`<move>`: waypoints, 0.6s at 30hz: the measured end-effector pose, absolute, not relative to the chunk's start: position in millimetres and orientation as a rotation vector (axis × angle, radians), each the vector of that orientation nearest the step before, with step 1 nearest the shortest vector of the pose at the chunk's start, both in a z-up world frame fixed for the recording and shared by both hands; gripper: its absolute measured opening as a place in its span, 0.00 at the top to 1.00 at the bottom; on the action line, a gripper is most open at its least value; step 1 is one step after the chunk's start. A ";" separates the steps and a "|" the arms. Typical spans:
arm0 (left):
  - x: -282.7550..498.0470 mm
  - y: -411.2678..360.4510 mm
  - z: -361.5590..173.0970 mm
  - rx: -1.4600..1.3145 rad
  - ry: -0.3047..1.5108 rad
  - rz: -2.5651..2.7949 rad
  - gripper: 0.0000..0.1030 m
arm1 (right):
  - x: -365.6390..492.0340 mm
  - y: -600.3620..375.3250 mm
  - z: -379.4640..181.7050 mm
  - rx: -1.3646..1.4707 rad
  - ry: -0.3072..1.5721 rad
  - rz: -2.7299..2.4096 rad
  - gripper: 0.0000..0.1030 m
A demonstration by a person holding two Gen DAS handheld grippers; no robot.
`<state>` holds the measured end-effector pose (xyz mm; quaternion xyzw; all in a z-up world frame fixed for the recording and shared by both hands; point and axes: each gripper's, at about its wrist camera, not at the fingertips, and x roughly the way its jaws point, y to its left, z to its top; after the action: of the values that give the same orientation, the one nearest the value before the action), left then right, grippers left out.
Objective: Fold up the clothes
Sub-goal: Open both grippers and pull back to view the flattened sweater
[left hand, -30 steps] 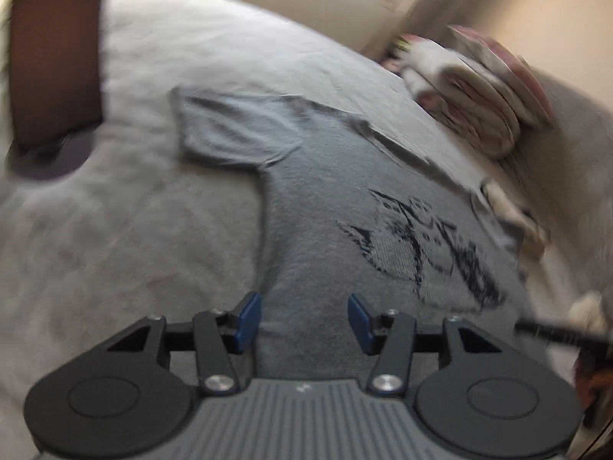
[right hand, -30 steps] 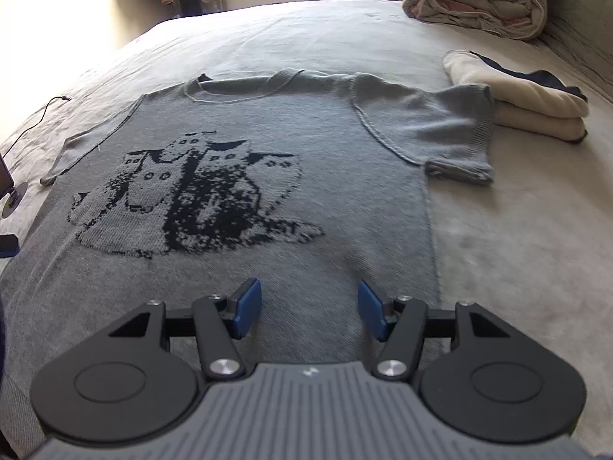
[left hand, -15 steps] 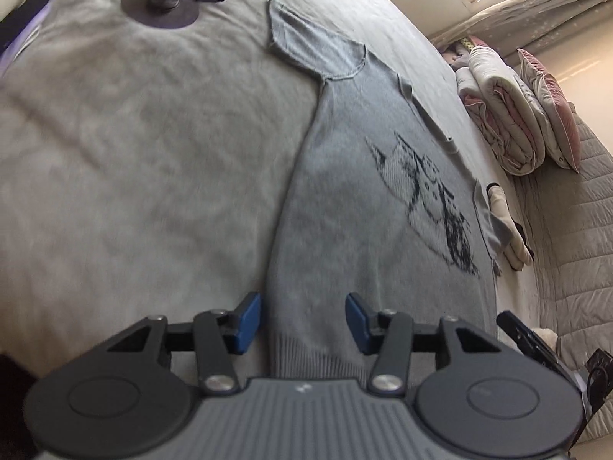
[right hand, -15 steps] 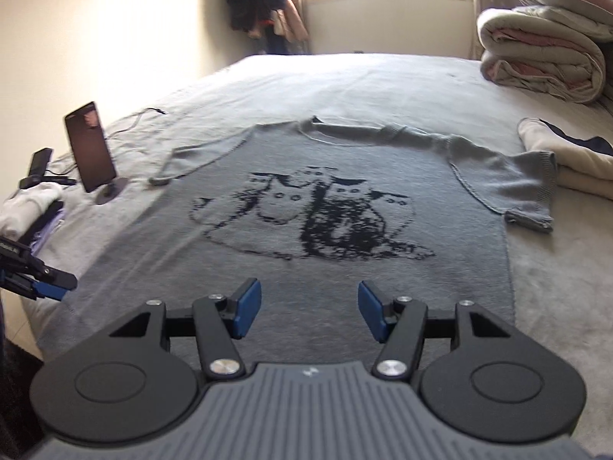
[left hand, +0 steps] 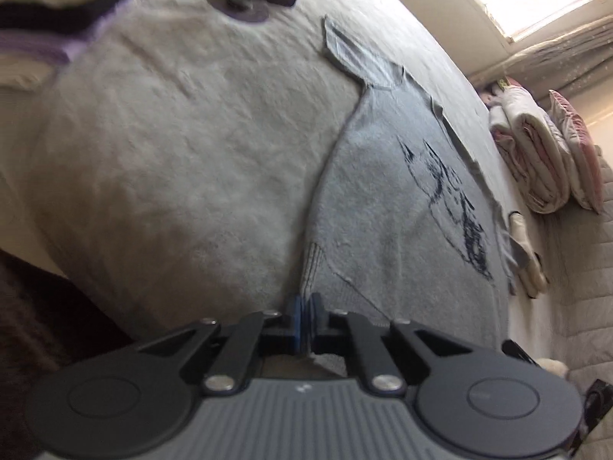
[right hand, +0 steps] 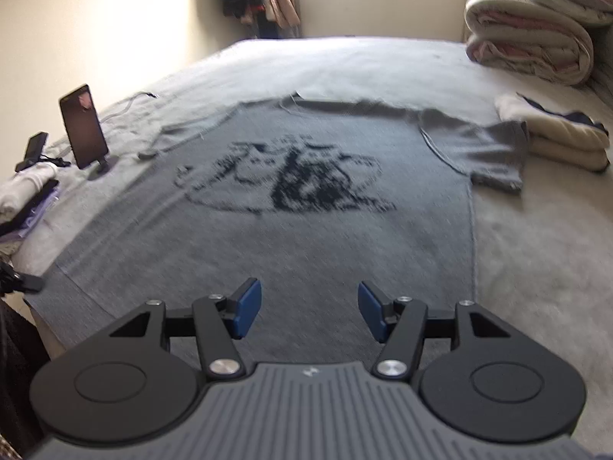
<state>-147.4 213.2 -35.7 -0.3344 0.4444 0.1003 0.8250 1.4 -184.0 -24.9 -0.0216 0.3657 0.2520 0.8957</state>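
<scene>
A grey knit t-shirt (right hand: 314, 237) with a dark cat print lies flat, face up, on the bed, and also shows in the left wrist view (left hand: 387, 207). My left gripper (left hand: 305, 316) is shut on the shirt's ribbed hem at its bottom left corner, which lifts slightly off the bed. My right gripper (right hand: 309, 312) is open and empty, hovering over the hem near the shirt's bottom right.
A phone on a stand (right hand: 83, 126) and a pile of clothes (right hand: 27, 195) sit at the bed's left edge. Folded cream garments (right hand: 559, 138) lie beside the right sleeve. Rolled quilts (right hand: 532, 42) are stacked at the back right. The bed's near edge (left hand: 69, 268) drops to dark floor.
My left gripper has closed on the shirt's hem corner; half a second ago it was open over it. My right gripper has moved slightly nearer the hem and stays open.
</scene>
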 end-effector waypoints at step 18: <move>-107.6 151.2 -27.7 -0.377 0.922 0.122 0.64 | 6.2 -193.8 -38.5 -0.121 0.874 0.462 0.41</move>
<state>-107.6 151.2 -27.7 -0.1809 0.4418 0.0583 0.8768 6.2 -193.8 -38.5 -0.0578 0.4191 0.2213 0.8786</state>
